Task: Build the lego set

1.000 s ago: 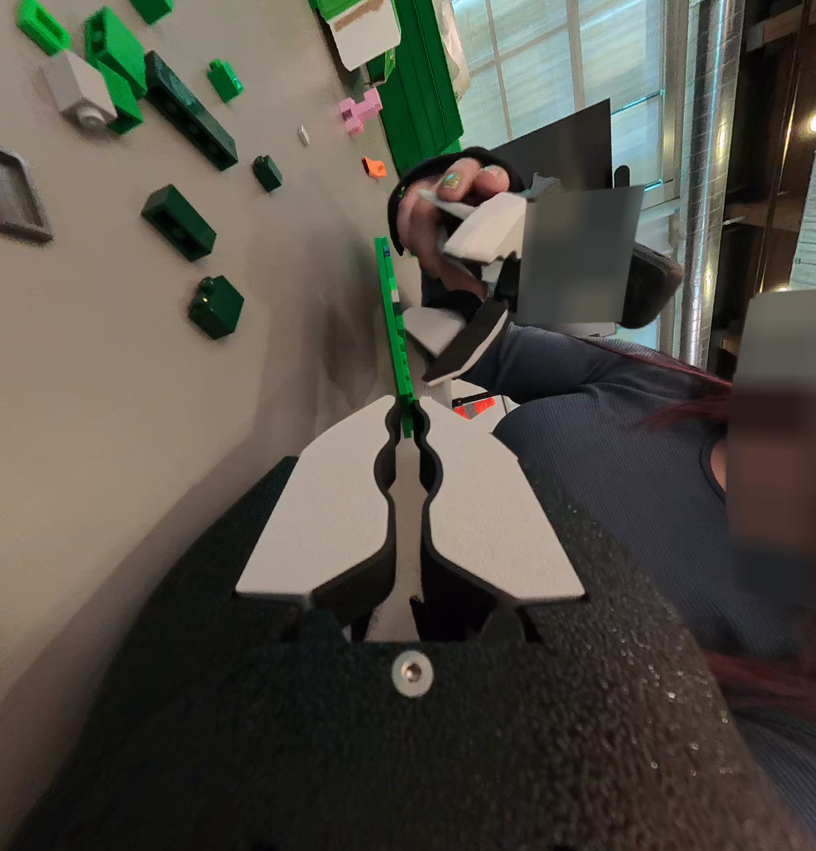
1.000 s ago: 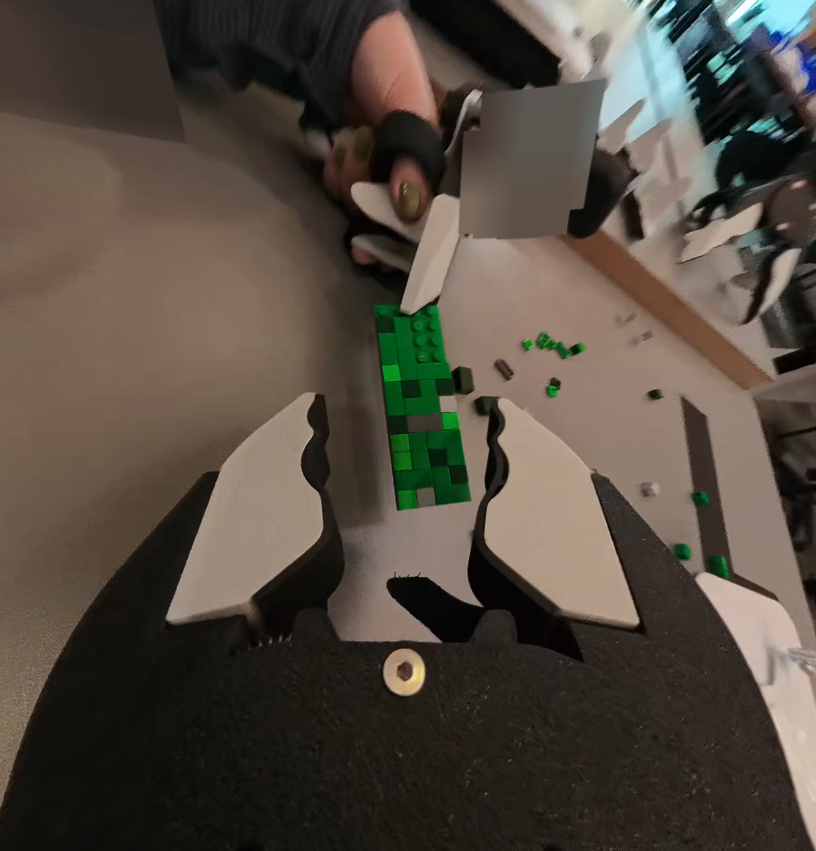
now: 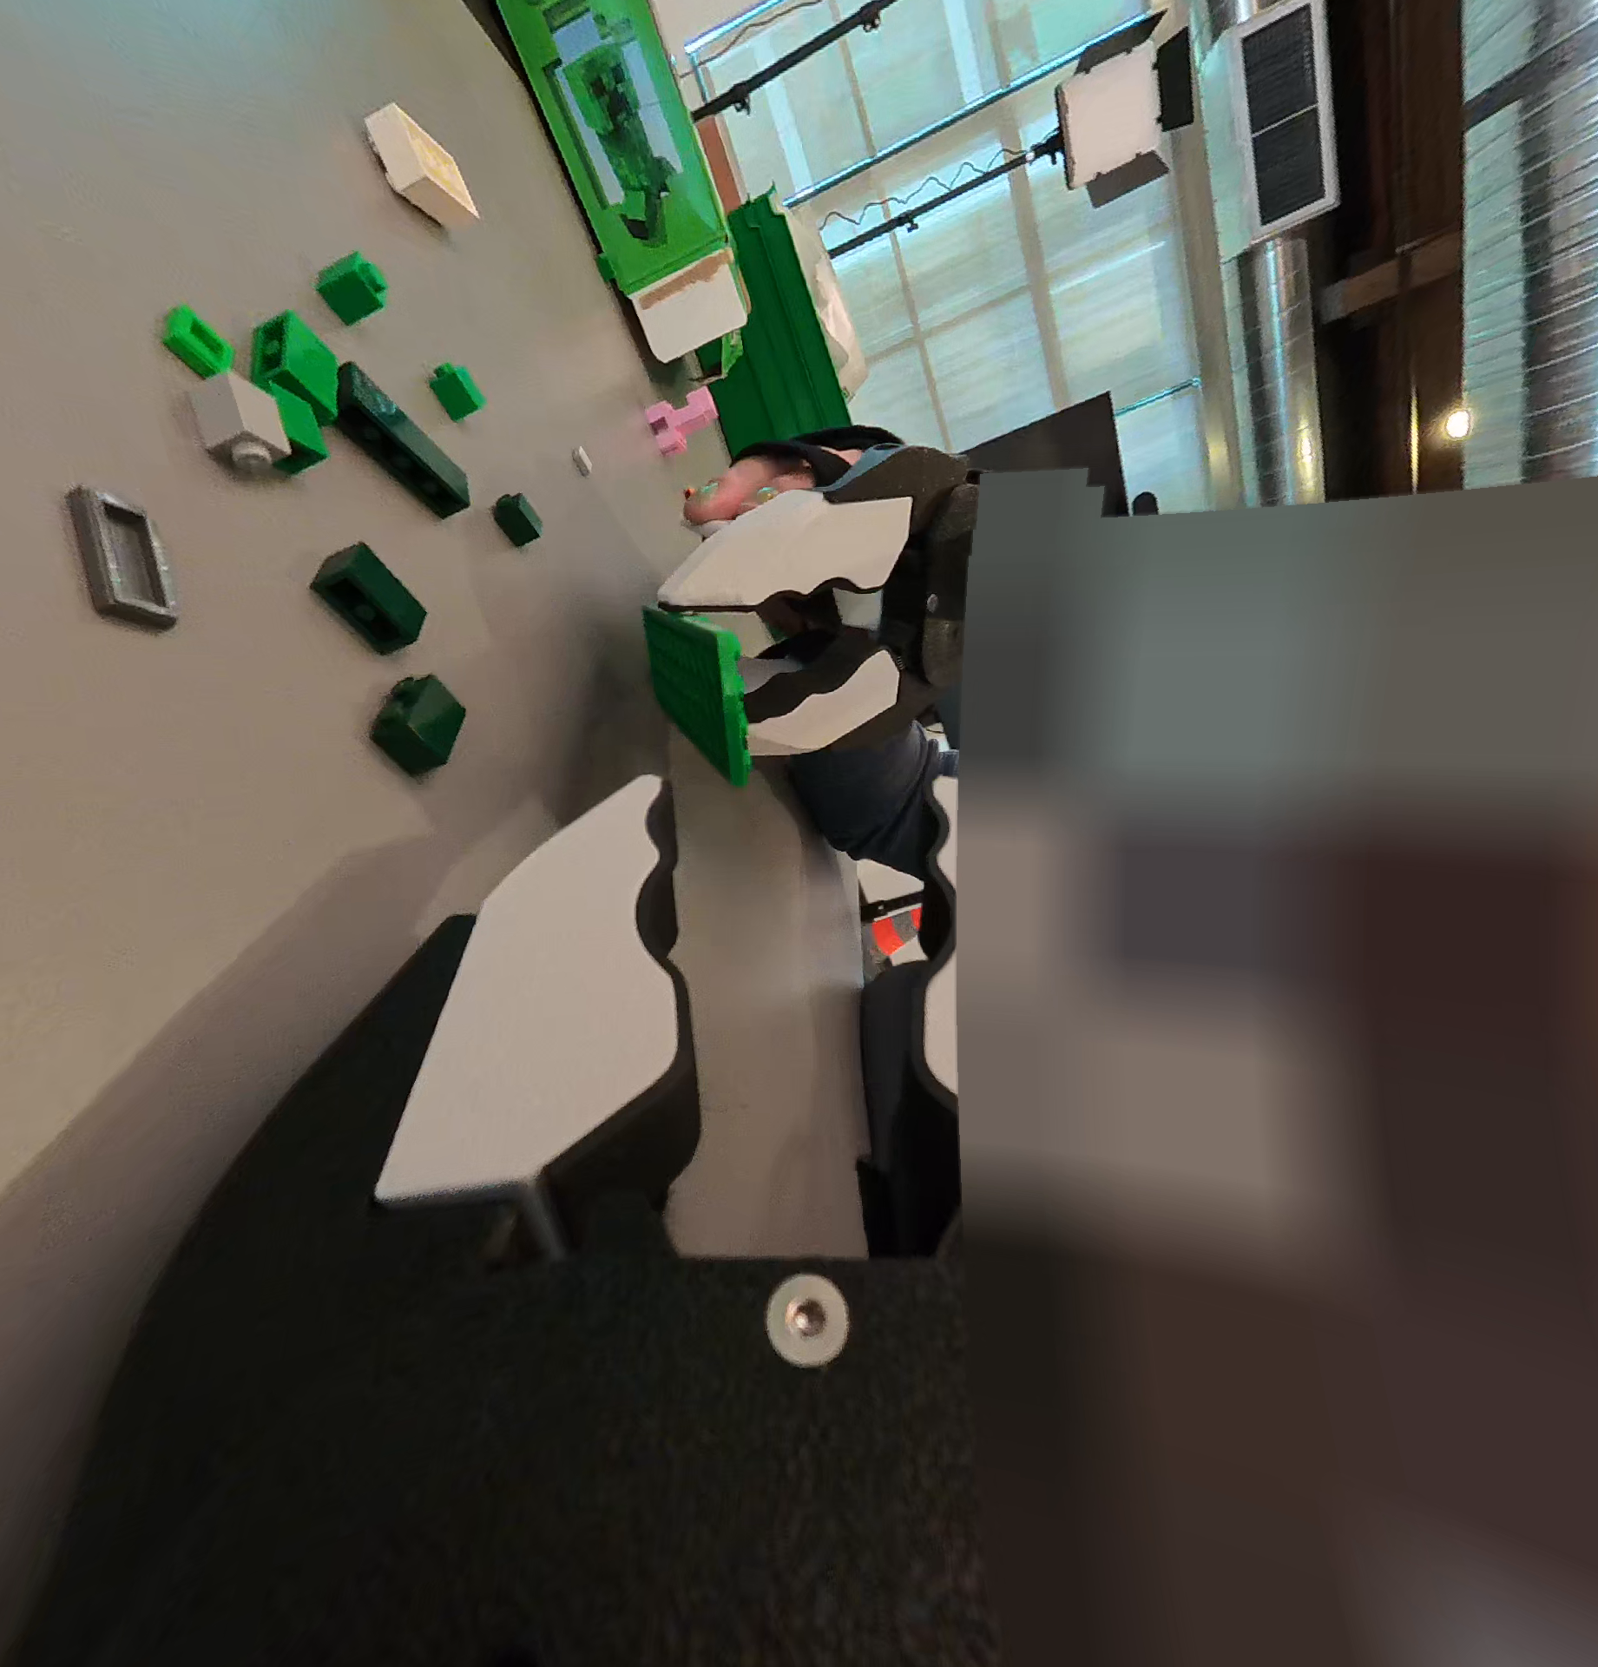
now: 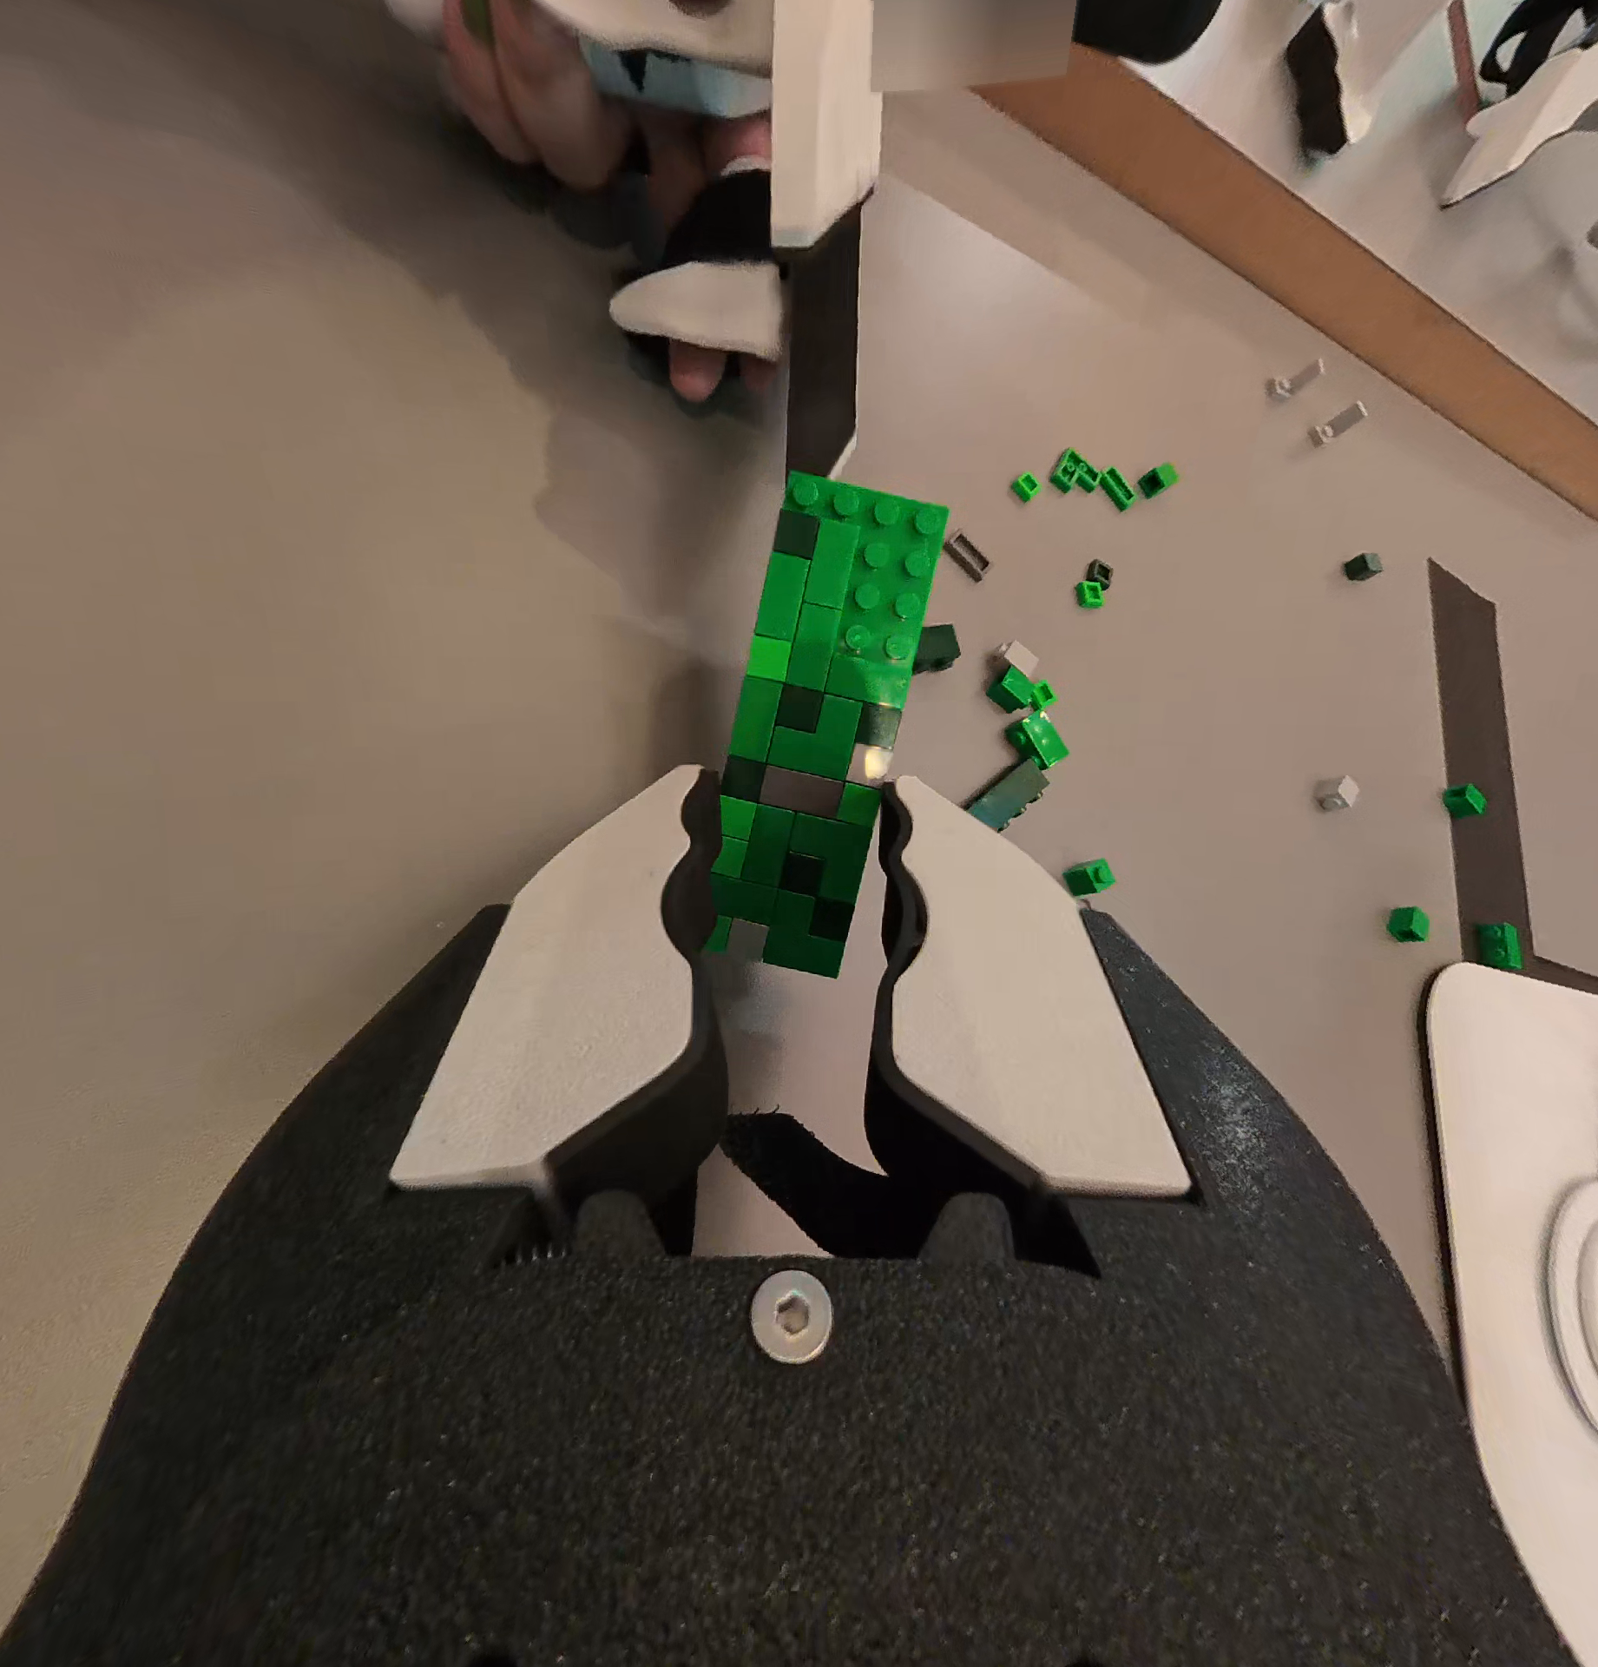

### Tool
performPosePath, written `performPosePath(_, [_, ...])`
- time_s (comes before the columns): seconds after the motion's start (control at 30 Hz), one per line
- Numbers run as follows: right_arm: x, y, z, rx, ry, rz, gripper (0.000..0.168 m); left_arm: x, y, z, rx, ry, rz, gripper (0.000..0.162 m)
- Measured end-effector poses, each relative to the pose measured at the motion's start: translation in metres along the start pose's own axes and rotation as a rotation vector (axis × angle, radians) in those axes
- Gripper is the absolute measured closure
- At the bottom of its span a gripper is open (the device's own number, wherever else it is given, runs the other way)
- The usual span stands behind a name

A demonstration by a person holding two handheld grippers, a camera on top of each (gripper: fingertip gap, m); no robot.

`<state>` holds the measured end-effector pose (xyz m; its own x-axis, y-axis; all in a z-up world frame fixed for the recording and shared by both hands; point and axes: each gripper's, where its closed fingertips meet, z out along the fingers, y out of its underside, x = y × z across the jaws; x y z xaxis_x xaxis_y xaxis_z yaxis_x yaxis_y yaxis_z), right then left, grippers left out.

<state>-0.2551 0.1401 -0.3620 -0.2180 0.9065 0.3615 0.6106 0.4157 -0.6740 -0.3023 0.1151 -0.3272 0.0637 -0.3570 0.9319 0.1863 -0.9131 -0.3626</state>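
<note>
your right gripper (image 4: 793, 794) clamps the long green tiled lego plate (image 4: 817, 722), centre frame, by its side edges only; a twist could pop it loose over the grey table (image 4: 236, 631). your left gripper (image 3: 804, 902), fingers apart, holds nothing.

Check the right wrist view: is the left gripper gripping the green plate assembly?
No. The green plate assembly sits clamped between the right gripper fingers, while the left gripper hangs beyond its far end.
</note>
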Motion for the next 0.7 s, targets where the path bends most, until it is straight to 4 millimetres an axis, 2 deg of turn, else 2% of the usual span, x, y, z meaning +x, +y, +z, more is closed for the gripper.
performPosePath(0.03, [0.000, -0.001, 0.000, 0.005, -0.003, 0.000, 0.135, -0.001, 0.000, 0.001, 0.000, -0.012, 0.007, 0.110])
performPosePath(0.27, [-0.006, -0.007, -0.001, -0.026, -0.013, -0.014, 0.135, -0.004, 0.010, 0.016, -0.060, -0.024, 0.009, 0.127])
performPosePath(0.43, [-0.014, -0.008, -0.006, -0.081, -0.076, 0.015, 0.135, -0.012, 0.019, 0.024, -0.116, -0.075, 0.011, 0.154])
performPosePath(0.57, [-0.015, -0.008, -0.010, -0.104, -0.073, -0.002, 0.135, -0.016, 0.022, 0.027, -0.126, -0.080, -0.005, 0.156])
performPosePath(0.7, [-0.013, -0.012, -0.013, -0.050, -0.069, -0.004, 0.134, -0.016, 0.020, 0.025, -0.112, -0.066, -0.027, 0.156])
